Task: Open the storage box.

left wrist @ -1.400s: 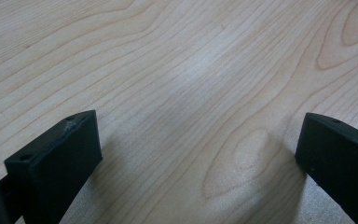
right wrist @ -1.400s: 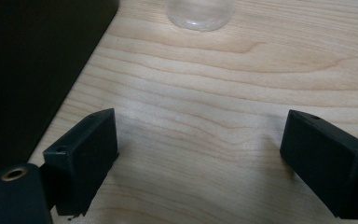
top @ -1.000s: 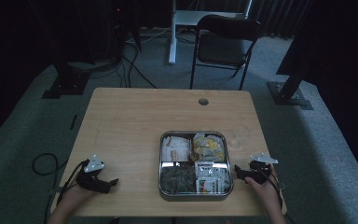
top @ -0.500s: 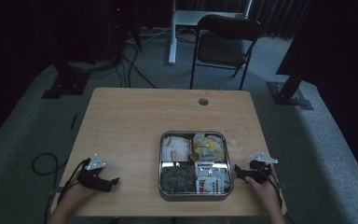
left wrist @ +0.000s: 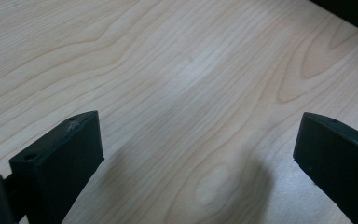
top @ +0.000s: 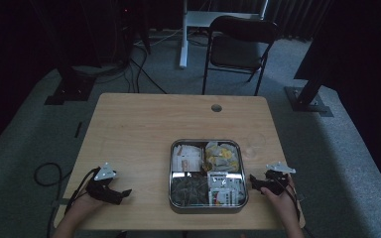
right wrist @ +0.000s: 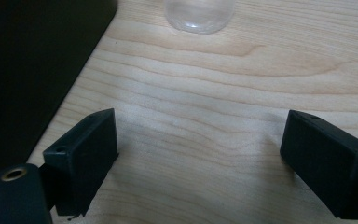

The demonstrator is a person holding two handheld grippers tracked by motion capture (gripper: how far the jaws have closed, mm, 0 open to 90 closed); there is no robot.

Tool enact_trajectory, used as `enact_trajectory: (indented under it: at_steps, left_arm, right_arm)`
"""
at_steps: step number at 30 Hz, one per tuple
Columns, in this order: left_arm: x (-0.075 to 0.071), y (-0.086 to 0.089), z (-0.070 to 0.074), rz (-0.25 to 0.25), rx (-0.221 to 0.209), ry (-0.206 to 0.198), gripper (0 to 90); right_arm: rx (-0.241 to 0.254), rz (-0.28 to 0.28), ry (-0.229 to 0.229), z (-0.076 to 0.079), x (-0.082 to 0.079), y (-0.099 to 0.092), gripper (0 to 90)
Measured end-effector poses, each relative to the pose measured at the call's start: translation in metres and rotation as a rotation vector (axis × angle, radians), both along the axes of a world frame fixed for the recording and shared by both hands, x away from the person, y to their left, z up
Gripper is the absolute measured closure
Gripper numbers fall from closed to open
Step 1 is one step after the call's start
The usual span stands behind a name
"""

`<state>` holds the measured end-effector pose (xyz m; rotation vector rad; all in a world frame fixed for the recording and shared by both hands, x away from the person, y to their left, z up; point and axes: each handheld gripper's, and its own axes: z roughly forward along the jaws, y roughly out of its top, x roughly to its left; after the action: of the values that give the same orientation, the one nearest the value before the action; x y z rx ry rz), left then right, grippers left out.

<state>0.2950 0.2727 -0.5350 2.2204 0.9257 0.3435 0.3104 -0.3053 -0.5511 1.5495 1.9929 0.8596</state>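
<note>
Between the two grippers, the wooden table (top: 144, 134) carries a four-compartment metal tray (top: 171, 198) of packets, nearest the right gripper (top: 256, 181). A clear cup (right wrist: 199, 14) stands ahead of its spread fingers (right wrist: 81, 158). Bare wood lies before the left gripper (top: 121, 194), jaws wide apart.
</note>
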Motion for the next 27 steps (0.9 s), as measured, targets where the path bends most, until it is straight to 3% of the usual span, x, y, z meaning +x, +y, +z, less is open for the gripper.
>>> enact_trajectory:
  at_steps: [27]
  left_arm:
    - [0.01, -0.042, 0.028, -0.119, -0.086, -0.058, 1.4]
  right_arm:
    - [0.0, 0.0, 0.0, 0.0, 0.0, 0.0, 10.3]
